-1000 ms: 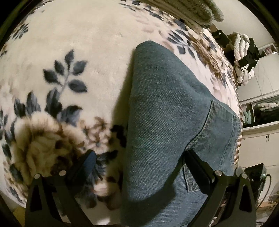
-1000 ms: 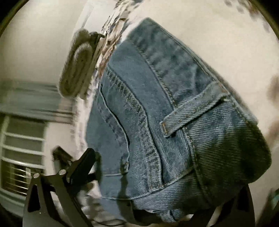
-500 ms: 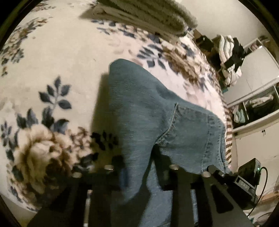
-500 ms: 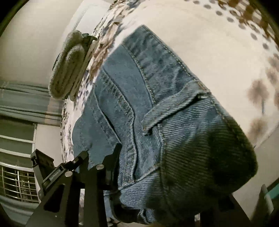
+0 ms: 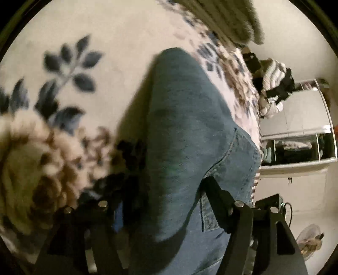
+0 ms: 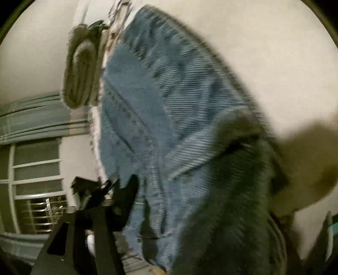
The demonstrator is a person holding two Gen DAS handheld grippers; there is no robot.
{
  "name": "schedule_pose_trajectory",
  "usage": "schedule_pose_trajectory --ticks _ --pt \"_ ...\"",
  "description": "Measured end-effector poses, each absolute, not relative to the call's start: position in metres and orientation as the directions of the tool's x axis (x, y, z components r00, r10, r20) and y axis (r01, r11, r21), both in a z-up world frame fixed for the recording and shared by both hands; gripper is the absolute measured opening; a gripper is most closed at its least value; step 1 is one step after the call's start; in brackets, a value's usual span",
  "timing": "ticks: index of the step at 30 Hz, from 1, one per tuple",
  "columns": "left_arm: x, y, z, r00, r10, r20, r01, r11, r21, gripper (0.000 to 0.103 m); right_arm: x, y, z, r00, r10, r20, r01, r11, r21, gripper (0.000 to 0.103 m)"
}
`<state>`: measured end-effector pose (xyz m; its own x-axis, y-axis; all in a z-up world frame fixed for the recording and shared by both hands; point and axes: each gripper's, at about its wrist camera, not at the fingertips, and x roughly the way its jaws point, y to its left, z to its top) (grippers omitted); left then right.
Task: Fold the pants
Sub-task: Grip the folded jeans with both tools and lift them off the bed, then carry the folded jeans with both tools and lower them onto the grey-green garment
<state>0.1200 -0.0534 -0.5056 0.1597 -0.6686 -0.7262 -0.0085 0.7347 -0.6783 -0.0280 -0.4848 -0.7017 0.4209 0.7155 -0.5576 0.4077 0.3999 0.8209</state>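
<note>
Blue denim jeans [image 5: 186, 135] lie on a cream floral blanket [image 5: 88, 38], folded lengthwise, reaching away from me. My left gripper [image 5: 164, 201] straddles the near edge of the jeans, its fingers [image 5: 217, 196] spread apart with denim between them. In the right wrist view the jeans [image 6: 160, 110] fill the middle, blurred by motion, with a dark shadowed fold at lower right. My right gripper [image 6: 202, 203] has denim bunched between its fingers; only the left finger [image 6: 124, 194] shows, the right one is hidden by cloth.
A folded grey-green towel [image 5: 228, 19] lies at the blanket's far end; it also shows in the right wrist view [image 6: 80, 67]. A wardrobe [image 5: 295, 135] with piled clothes stands at right. A window [image 6: 31, 173] with bars is at left.
The left gripper's fingers closed in half a second ago and now stand wider apart again. The right gripper's fingers came closer together on the denim and it is moving fast; the view is blurred.
</note>
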Motion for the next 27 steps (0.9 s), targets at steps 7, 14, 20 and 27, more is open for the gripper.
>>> schedule_pose_trajectory --ticks 7,14,20,27 --pt "0.112 -0.076 -0.480 0.220 -0.621 -0.753 0.064 0.779 -0.624 0.031 -0.027 -0.467 -0.683 0.403 0.604 -0.688 0.404 0.557 0.726 0.042" --pt "0.111 -0.075 -0.435 0.260 -0.617 -0.743 0.082 0.781 -0.620 0.026 -0.035 -0.459 -0.645 0.469 0.532 -0.705 0.410 0.576 0.707 0.034" --pt "0.119 -0.071 -0.389 0.278 -0.609 -0.743 0.091 0.787 -0.611 0.025 -0.031 -0.468 -0.594 0.491 0.538 -0.685 0.368 0.585 0.723 0.031" --pt "0.165 -0.070 -0.311 0.341 -0.613 -0.713 0.100 0.777 -0.621 0.025 0.024 -0.471 -0.503 0.509 0.546 -0.665 0.262 0.638 0.724 0.031"
